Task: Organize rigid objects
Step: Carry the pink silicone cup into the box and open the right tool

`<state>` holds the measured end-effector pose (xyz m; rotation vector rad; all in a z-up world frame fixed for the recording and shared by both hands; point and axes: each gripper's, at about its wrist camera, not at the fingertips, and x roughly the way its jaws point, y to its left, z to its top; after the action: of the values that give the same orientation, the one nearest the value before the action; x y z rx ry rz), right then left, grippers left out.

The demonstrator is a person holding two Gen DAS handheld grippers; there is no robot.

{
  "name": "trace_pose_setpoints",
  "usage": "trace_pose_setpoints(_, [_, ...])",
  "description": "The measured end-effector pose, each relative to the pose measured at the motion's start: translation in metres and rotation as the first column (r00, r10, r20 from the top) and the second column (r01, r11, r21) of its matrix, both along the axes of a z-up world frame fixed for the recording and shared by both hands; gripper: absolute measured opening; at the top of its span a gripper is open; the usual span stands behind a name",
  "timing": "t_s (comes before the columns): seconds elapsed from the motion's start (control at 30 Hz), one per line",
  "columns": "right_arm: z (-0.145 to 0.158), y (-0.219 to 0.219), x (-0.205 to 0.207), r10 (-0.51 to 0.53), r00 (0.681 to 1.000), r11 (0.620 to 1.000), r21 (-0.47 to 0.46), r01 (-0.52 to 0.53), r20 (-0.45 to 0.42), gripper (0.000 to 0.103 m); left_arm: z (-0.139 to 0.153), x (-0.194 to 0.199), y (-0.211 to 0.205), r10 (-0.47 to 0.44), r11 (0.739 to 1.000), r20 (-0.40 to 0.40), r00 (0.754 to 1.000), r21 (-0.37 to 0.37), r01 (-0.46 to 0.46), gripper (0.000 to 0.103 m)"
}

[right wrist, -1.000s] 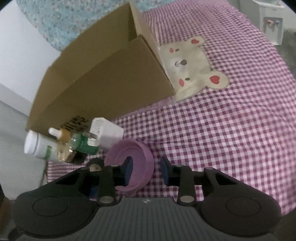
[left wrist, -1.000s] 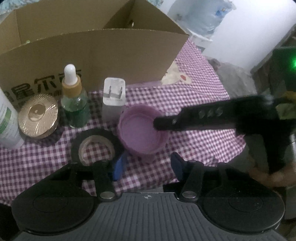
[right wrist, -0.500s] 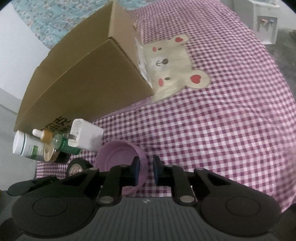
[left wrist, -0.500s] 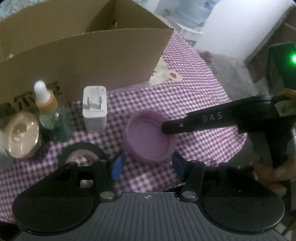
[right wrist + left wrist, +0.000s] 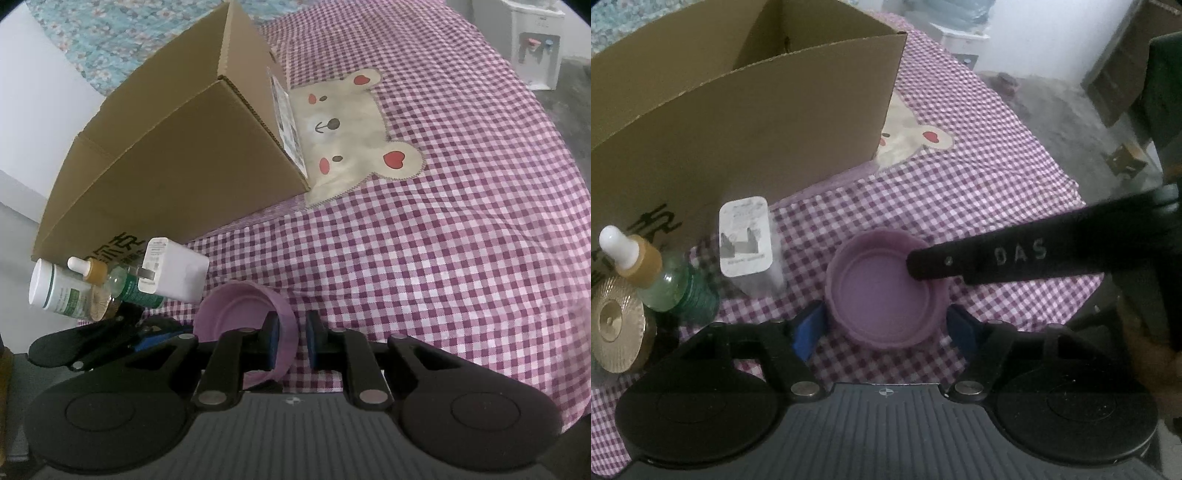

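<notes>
The right tongs (image 5: 291, 339) straddle the near wall of the purple cup (image 5: 247, 314), one finger inside and one outside; there is a sliver of gap on the outer side, so whether they pinch it I cannot tell. The left tongs (image 5: 884, 328) sit spread wide on either side of the same cup (image 5: 886, 291), not touching it that I can see. The cup lies straight ahead of both, mouth up, round, with no long axis to line up on; the right pair is the one already on its rim, reaching in from the cup's right side.

Just left of the cup stands a white charger (image 5: 746, 240), then a dropper bottle (image 5: 668, 284), a gold lid (image 5: 613, 328) and, in the right view, a white bottle (image 5: 55, 291), all crowded together. Behind them rises the cardboard box (image 5: 738, 122), open at the top, likely where the cup should go; a lift must clear its front wall.

Everything rests on a checked cloth (image 5: 443, 240) with a bear patch (image 5: 351, 133), soft-looking, over the worktop. Beyond are a grey floor (image 5: 1052, 118) and white wall (image 5: 1052, 33).
</notes>
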<state>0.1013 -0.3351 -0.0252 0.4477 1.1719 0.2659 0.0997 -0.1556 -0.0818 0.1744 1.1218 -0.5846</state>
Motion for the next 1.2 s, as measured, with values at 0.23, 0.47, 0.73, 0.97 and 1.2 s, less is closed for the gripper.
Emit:
trace_pose_setpoints(0.23, [-0.005, 0.007, 0.000, -0.006, 1.000, 1.000, 0.001, 0.006, 0.007, 0.018, 0.005, -0.001, 0.001, 0.002, 1.000, 0.025, 1.000, -0.009, -0.002, 0.070])
trace_pose_setpoints(0.47, [0.009, 0.002, -0.015, -0.038, 0.999, 0.999, 0.035, 0.037, 0.022, 0.018, 0.030, -0.012, 0.002, 0.003, 1.000, 0.085, 0.996, -0.027, -0.001, 0.070])
trace_pose_setpoints(0.73, [0.069, 0.002, -0.038, -0.041, 0.987, 0.999, 0.033, 0.036, 0.153, 0.018, 0.088, -0.038, 0.015, 0.038, 0.997, 0.227, 0.973, -0.077, -0.021, 0.070])
trace_pose_setpoints(0.97, [0.135, 0.024, -0.024, 0.043, 0.941, 0.997, 0.042, -0.060, 0.336, 0.019, 0.146, -0.027, 0.045, 0.141, 0.988, 0.341, 0.930, -0.107, -0.111, 0.070])
trace_pose_setpoints(1.2, [0.151, 0.065, 0.068, 0.196, 0.915, 0.973, 0.044, -0.226, 0.354, 0.018, 0.159, 0.046, 0.078, 0.257, 0.966, 0.296, 0.920, -0.072, -0.247, 0.070])
